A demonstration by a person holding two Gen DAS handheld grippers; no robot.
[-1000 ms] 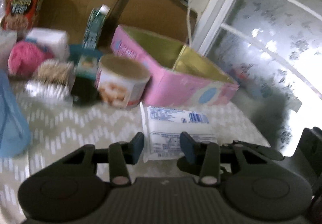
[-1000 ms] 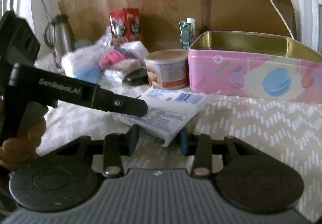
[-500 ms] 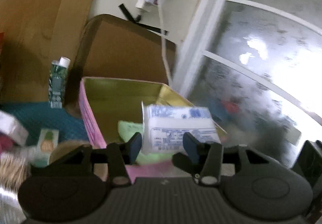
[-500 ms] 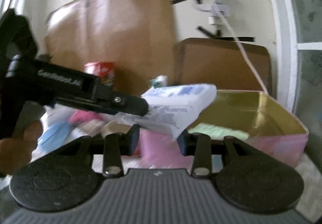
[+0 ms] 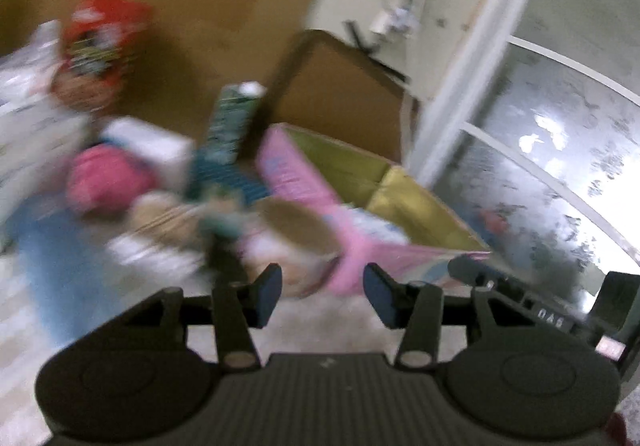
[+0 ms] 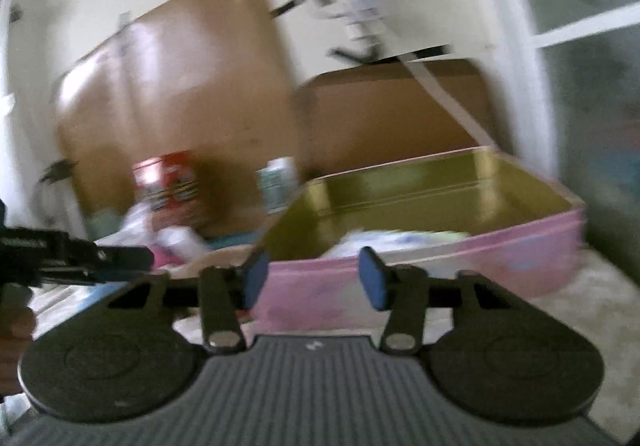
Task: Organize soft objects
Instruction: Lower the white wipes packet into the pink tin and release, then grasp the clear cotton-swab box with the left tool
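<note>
The pink tin (image 5: 304, 181) with a gold inside stands open on the patterned cloth. A white tissue pack (image 5: 376, 230) lies inside it, and in the right wrist view the pack (image 6: 384, 242) rests low behind the tin's pink front wall (image 6: 440, 270). My left gripper (image 5: 322, 288) hangs in front of the tin's near corner, its jaws closing with nothing between them. My right gripper (image 6: 313, 278) faces the tin's front wall, also closing on nothing. The left gripper's finger (image 6: 120, 258) pokes in from the left of the right wrist view. Both views are blurred.
Left of the tin lie a round tub (image 5: 292, 221), a pink soft bundle (image 5: 108, 181), a blue bag (image 5: 52, 258), a green carton (image 5: 232, 117) and a red box (image 5: 100, 41). A brown board (image 6: 392, 113) leans behind the tin, and a glass door stands at right.
Both grippers held the tissue pack and carried it up over the tin. Now it lies in the tin, both have let go, and the left view has swung left.
</note>
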